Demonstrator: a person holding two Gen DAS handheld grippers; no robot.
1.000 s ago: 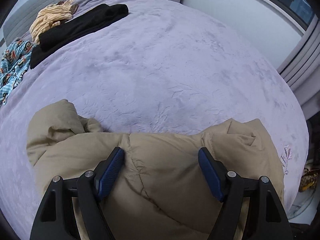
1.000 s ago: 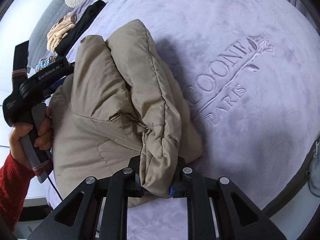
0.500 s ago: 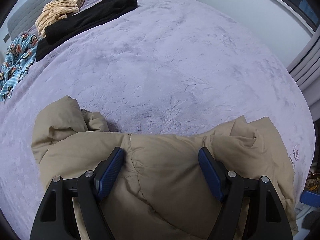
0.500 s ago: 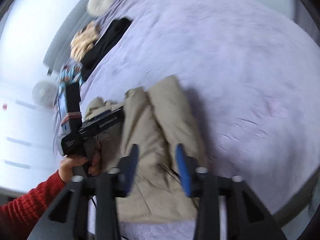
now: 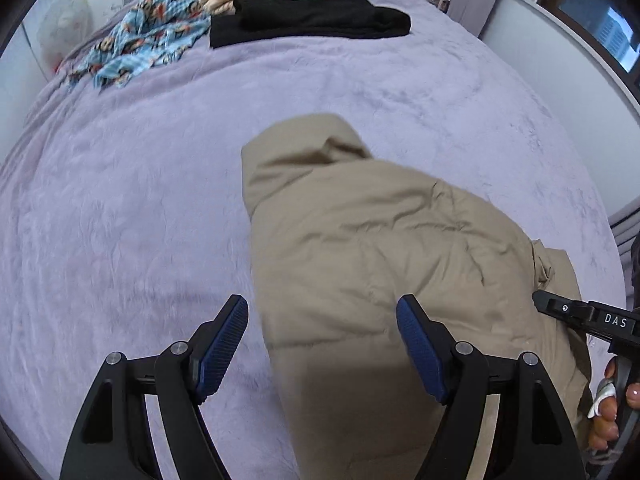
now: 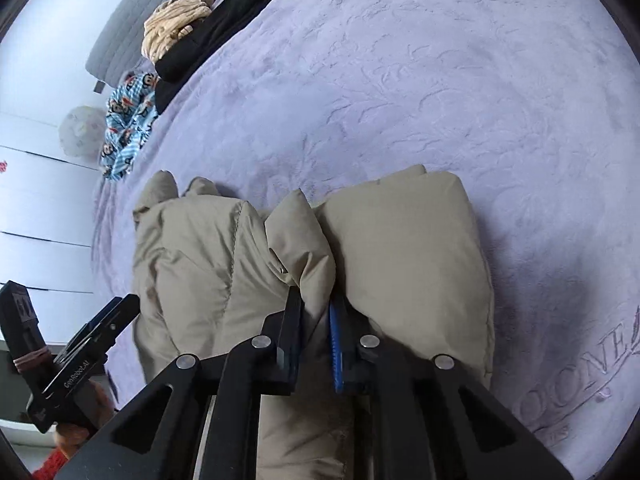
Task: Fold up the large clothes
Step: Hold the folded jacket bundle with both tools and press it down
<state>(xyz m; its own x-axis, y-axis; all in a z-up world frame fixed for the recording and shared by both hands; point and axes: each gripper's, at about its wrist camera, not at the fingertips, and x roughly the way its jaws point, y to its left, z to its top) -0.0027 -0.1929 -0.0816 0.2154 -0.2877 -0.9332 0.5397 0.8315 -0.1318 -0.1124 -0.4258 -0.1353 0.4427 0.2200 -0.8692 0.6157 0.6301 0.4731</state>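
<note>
Change: we are re-pinching a ridge of the tan jacket [image 6: 304, 240] with the right gripper [image 6: 314, 312], having let go half a second ago.
Left gripper [image 5: 322, 344]: we are holding it spread, now off to the jacket's left edge.
Jacket: lying bundled on the purple bed [image 5: 120, 200].
Meaning: we are judging another fold is starting.

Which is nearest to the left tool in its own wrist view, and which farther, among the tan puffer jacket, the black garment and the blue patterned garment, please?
Measured from the left tool:
1. Tan puffer jacket, directly beneath and ahead, slightly right.
2. Blue patterned garment, far across the bed, upper left.
3. Black garment, far side, centre; these last two look too close to call.
</note>
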